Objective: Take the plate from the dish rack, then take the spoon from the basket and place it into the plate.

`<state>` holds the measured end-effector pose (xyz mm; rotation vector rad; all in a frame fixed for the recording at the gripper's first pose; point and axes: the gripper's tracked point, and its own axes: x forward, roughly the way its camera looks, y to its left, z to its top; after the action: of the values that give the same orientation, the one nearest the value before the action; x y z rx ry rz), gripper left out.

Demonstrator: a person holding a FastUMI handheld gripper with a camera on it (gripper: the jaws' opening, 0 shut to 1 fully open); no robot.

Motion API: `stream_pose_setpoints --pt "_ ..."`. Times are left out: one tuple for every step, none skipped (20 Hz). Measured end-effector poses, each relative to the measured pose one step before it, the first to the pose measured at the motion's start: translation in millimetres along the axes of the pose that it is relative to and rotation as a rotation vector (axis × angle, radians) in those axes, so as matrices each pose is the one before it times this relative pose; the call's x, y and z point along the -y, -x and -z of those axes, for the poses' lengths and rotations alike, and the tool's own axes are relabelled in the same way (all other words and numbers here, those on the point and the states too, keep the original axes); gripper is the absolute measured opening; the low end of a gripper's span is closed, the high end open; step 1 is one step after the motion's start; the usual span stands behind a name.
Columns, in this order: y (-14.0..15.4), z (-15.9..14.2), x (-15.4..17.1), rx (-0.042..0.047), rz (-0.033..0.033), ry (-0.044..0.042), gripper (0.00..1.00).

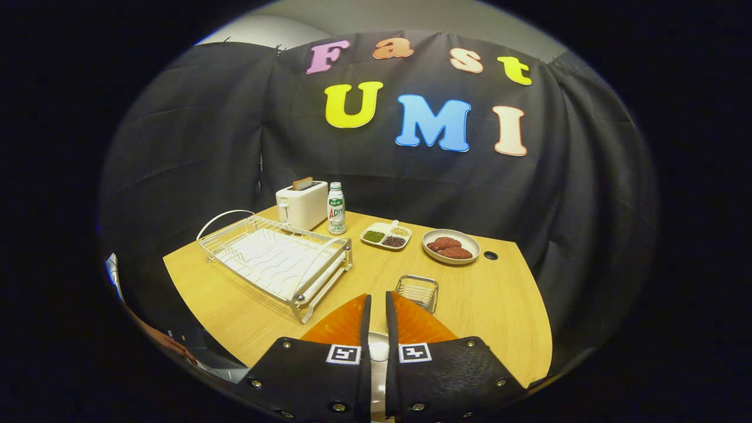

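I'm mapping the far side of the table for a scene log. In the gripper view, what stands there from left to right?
Toaster → bottle → divided tray → bowl of patties. The gripper, fingers nearly closed, sits nearer, beside the small basket.

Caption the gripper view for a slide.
Nearly closed gripper above a wooden table, an orange plate under its fingers, wire basket just ahead, empty white dish rack beside.
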<state>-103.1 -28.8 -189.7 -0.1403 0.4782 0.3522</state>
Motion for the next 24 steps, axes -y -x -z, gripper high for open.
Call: stream_pose_setpoints --pt "-5.43 4.59 -6.44 -0.00836 -0.02030 0.02088 0.09" --pt "-5.75 3.35 -6.54 -0.00902 -0.02248 0.02387 0.09" --pt "-5.05 3.78 -5.65 -0.01131 -0.02235 0.01946 0.09" --pt "-5.36 3.73 -5.61 -0.01289 -0.01971 0.00887 0.09" --pt "-5.44 2.48 -4.90 -0.01001 -0.01656 0.00132 0.09" --pt "-4.37 1.75 -3.95 -0.00917 -0.01271 -0.00079 0.09" --pt "-3.69 1.74 -3.98 -0.00698 -0.01090 -0.00298 0.09" --pt "-2.70 -0.28 -3.53 -0.00404 -0.01025 -0.00211 0.09" --pt "-3.52 -1.37 -2.45 0.00066 -0.00747 0.00087 0.09" --pt "-2.68 -1.22 -2.11 0.00016 -0.00486 0.00538 0.09" --pt "-1.99 -1.77 -2.08 0.00176 -0.00587 0.00596 0.09" --pt "-2.08 -0.66 -1.68 -0.00178 -0.00565 0.00328 0.09" --pt "-2.35 1.40 -2.11 -0.00494 -0.01013 -0.00273 0.09" --pt "-1.03 0.97 -1.78 -0.00718 -0.01046 -0.00593 0.10" --pt "-0.83 -1.09 3.17 0.00209 0.00763 -0.00232 0.14" --pt "1.34 -3.33 5.62 0.00512 0.01745 0.00068 0.18" --pt "1.60 -2.67 4.61 0.00839 0.01488 -0.00567 0.21" --pt "1.27 -2.86 4.39 0.01000 0.01377 -0.00818 0.28" --pt "2.67 -2.46 8.40 0.01062 0.02804 -0.00770 0.43" --pt "3.01 -2.99 9.84 0.00955 0.02872 -0.00893 0.43" --pt "4.44 -4.70 9.33 0.01386 0.02750 -0.01393 0.43" --pt "5.84 -8.67 12.28 0.02403 0.03214 -0.01479 0.47" --pt "9.72 -11.24 11.74 0.03004 0.03550 -0.01642 0.51" --pt "9.76 -11.74 15.08 0.03180 0.04122 -0.01550 0.51"
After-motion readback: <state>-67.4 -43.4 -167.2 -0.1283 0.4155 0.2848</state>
